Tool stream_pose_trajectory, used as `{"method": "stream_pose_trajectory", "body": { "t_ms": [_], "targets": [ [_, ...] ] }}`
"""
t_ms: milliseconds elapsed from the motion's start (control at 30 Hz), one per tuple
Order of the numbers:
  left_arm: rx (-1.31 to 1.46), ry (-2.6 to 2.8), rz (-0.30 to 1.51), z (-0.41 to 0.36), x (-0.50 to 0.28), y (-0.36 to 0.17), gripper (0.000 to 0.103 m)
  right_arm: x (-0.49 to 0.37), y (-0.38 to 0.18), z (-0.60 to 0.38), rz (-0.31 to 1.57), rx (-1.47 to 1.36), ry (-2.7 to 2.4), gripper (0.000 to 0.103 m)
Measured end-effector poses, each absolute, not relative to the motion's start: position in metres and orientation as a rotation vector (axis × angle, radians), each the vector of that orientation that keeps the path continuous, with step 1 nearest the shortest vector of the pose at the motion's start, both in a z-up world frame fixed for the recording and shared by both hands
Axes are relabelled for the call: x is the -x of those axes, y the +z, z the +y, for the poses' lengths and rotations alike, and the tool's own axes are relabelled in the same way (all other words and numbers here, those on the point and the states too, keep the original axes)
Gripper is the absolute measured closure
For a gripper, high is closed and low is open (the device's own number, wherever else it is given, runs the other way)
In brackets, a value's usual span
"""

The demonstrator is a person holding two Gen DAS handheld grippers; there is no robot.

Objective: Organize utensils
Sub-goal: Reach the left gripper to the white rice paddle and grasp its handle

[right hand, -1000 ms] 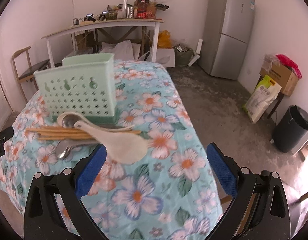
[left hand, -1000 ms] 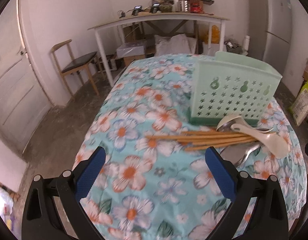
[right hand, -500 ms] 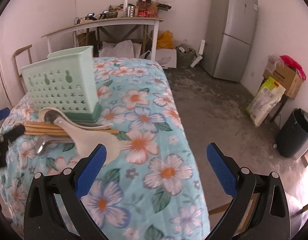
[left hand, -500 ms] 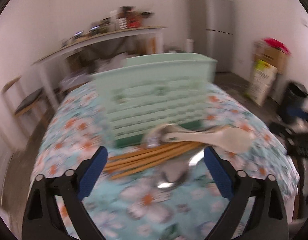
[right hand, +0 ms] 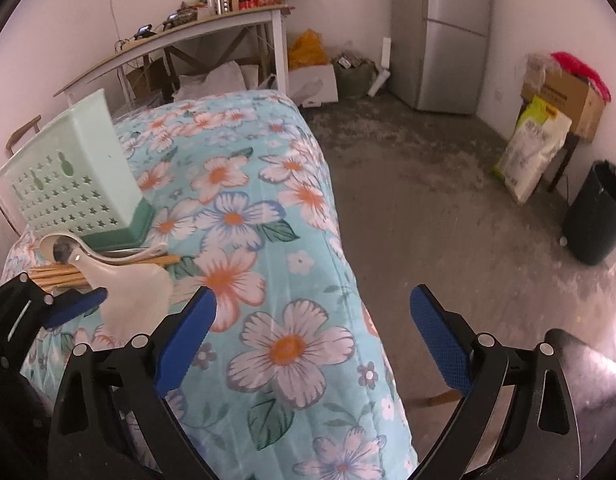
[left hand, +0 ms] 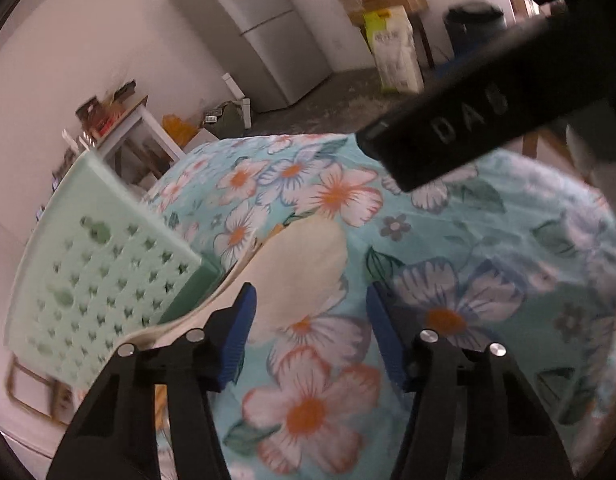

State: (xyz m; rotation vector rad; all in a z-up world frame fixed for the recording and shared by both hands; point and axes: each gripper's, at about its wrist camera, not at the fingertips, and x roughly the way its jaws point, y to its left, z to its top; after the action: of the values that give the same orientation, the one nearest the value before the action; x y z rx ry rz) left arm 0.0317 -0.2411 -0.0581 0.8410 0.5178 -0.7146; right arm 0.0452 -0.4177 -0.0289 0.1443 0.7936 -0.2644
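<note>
A tall grey two-door refrigerator (right hand: 448,36) is stood against the wall; a black round waste bin (right hand: 594,216), a white-and-yellow sack (right hand: 532,148), a brown cardboard box (right hand: 568,94) and a cluttered white-framed wooden-topped side table (right hand: 180,42) are seen.

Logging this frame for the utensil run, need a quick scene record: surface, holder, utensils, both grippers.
surface: table under a floral cloth
holder: mint perforated basket, upright, nothing visible inside
utensils: cream rice paddle lying over wooden chopsticks and a metal spoon, all in front of the basket
left gripper: jaws have just been closing, straddling the paddle's blade, pads not pressing it
right gripper: open, holding nothing, over the table edge
</note>
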Motion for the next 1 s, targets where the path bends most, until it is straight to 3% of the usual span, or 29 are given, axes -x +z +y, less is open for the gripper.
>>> {"method": "stream_pose_trajectory", "body": {
  "t_ms": [167, 333, 400, 500, 1000],
  "targets": [
    [-0.942, -0.676, 0.443, -0.262, -0.034, -0.069, 0.051, -0.046, -0.031, -0.425, 0.792, -0.170, -0.263, 0.012],
    [-0.944, -0.681, 0.459, -0.261, -0.027, -0.068, 0.070, -0.042, -0.030, -0.429, 0.785, -0.179, -0.258, 0.013],
    [-0.930, -0.672, 0.475, -0.261, -0.030, -0.067, 0.084, -0.040, -0.028, -0.429, 0.781, -0.178, -0.258, 0.014],
    [-0.906, -0.656, 0.476, -0.260, -0.033, -0.063, 0.091, -0.034, -0.022, -0.428, 0.767, -0.177, -0.261, 0.014],
    [-0.978, -0.552, 0.423, -0.266, -0.042, -0.083, 0.089, -0.009, -0.002, -0.423, 0.723, -0.165, -0.296, 0.015]
  ]
}}
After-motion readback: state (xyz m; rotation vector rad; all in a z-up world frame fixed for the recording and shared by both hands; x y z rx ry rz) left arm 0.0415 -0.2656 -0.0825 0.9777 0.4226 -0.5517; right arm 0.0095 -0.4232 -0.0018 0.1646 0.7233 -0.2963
